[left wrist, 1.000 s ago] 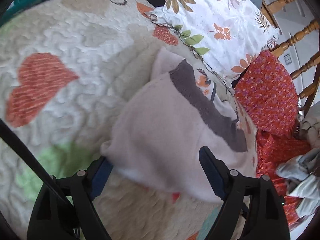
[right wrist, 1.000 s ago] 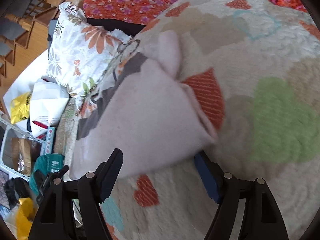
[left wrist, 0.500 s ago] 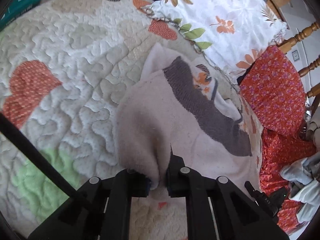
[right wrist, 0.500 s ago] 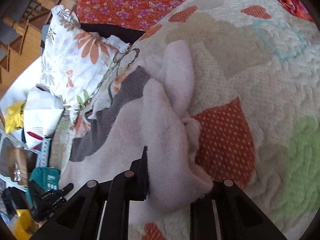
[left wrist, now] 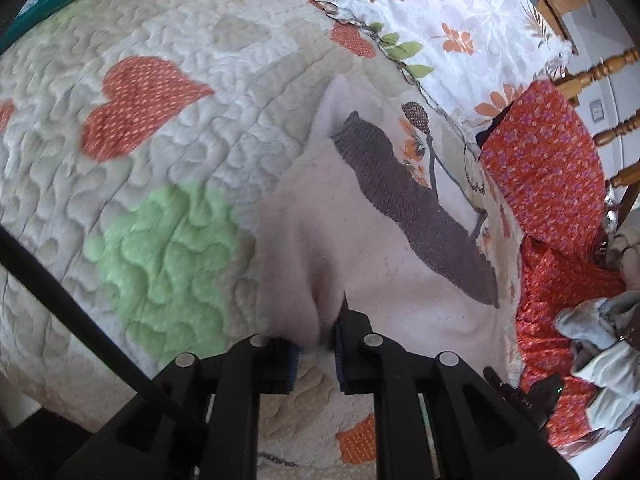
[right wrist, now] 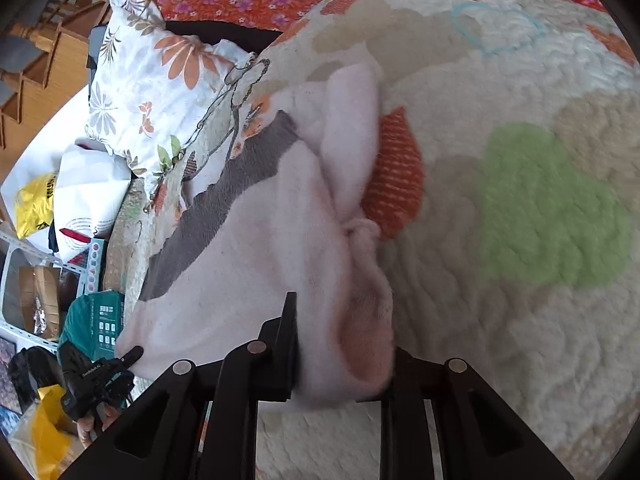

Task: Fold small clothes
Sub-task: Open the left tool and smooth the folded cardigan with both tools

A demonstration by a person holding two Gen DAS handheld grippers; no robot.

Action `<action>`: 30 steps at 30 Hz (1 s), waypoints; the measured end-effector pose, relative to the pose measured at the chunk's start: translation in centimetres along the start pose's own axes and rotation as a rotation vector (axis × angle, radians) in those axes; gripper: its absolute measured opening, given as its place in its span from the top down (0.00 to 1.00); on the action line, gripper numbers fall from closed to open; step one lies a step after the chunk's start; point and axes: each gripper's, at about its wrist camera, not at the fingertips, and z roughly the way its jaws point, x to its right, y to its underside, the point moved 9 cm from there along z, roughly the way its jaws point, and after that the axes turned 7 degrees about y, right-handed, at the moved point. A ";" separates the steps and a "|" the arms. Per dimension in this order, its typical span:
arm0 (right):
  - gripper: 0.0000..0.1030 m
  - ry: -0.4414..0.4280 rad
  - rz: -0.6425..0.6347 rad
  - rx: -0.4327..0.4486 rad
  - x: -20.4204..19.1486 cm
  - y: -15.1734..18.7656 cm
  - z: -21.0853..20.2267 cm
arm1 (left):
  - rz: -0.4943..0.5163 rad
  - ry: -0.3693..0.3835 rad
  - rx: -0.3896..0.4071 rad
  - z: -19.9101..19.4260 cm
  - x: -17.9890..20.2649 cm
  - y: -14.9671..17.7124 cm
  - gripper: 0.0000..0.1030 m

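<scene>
Garment (left wrist: 360, 264): one, small, pale pink fleece with a grey ribbed band (left wrist: 408, 200), lying on quilted bed cover (left wrist: 140, 160) near its pillow-side edge, partly bunched.

Left claw (left wrist: 316, 354): one, clamped on a fold of pink fleece at near hem, fabric pinched up between the pads.

Right claw (right wrist: 344, 364): one, clamped on a thick bunch of same garment at opposite near corner; fabric bulging between the fingers.

Step in hand, by judgement: grasp made at two hem points, first fold not yet laid. Next move calls for lifting both corners together, carrying them over toward grey band, keeping the hem taut between claws so fleece lands flat and square; release only once edges align.

Surroundings, counted:
- Floral pillow (left wrist: 448, 32): one, white with orange flowers, just beyond the garment.
- Red floral cloth (left wrist: 552, 168): one, draped beside pillow.
- Grey-white crumpled clothing (left wrist: 600, 336): one heap, item count not discernible.
- Wooden spindle rail (left wrist: 600, 68): one.
</scene>
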 end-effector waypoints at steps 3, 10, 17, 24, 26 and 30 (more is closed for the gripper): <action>0.77 -0.003 0.035 0.014 1.2 0.3 -1.9 | 0.011 -0.008 0.052 -2.2 -0.3 -0.1 0.81; 0.57 0.029 0.078 0.160 4.3 -0.8 -6.9 | 0.087 -0.065 0.202 -6.6 0.1 0.3 0.52; 0.42 0.027 -0.014 0.152 2.6 -0.8 -5.3 | 0.198 -0.104 0.265 -6.9 1.8 0.4 0.42; 0.59 0.308 -0.168 0.297 1.7 -1.7 -6.7 | 0.334 -0.179 0.300 -6.0 3.6 1.2 0.31; 0.59 0.290 -0.197 0.342 0.7 -2.2 -7.6 | 0.366 -0.179 0.281 -5.0 4.3 1.7 0.30; 0.58 0.201 -0.293 0.314 -3.4 -2.9 -6.3 | 0.459 -0.197 0.239 -2.5 6.1 3.4 0.30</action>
